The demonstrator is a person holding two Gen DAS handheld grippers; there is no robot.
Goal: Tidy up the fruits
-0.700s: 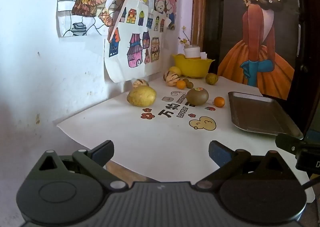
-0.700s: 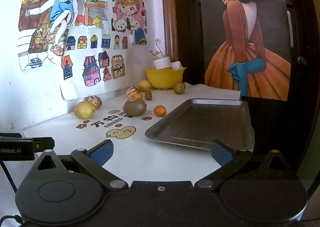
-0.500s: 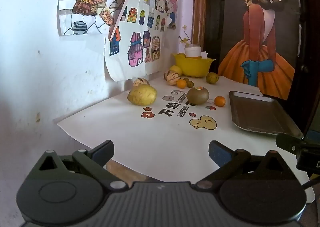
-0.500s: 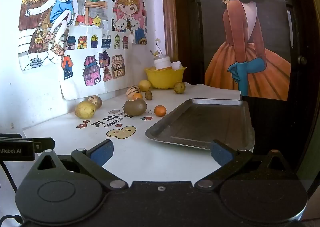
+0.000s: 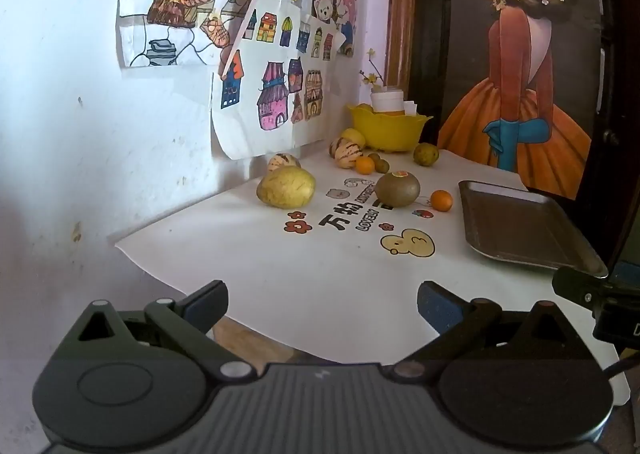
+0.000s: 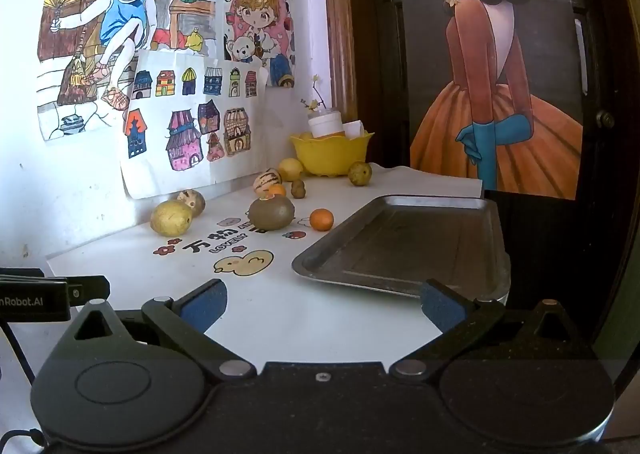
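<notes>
Several fruits lie loose on a white printed mat (image 5: 280, 262). A yellow-green mango (image 5: 286, 187) (image 6: 171, 217) lies at the left, a brown-green round fruit (image 5: 398, 189) (image 6: 271, 212) in the middle, and a small orange (image 5: 441, 200) (image 6: 321, 219) beside it. Striped melons (image 5: 346, 152) (image 6: 267, 181) and smaller fruits sit further back. A bare metal tray (image 5: 520, 226) (image 6: 408, 246) lies at the right. My left gripper (image 5: 322, 304) hangs open over the mat's near edge. The right gripper (image 6: 324, 302) stands open before the tray, with nothing between its fingers.
A yellow bowl (image 5: 388, 130) (image 6: 330, 152) holding a white jar stands in the far corner. Drawings hang on the white wall at the left. A dark door with a poster rises behind the tray. Each view catches the other gripper at its edge.
</notes>
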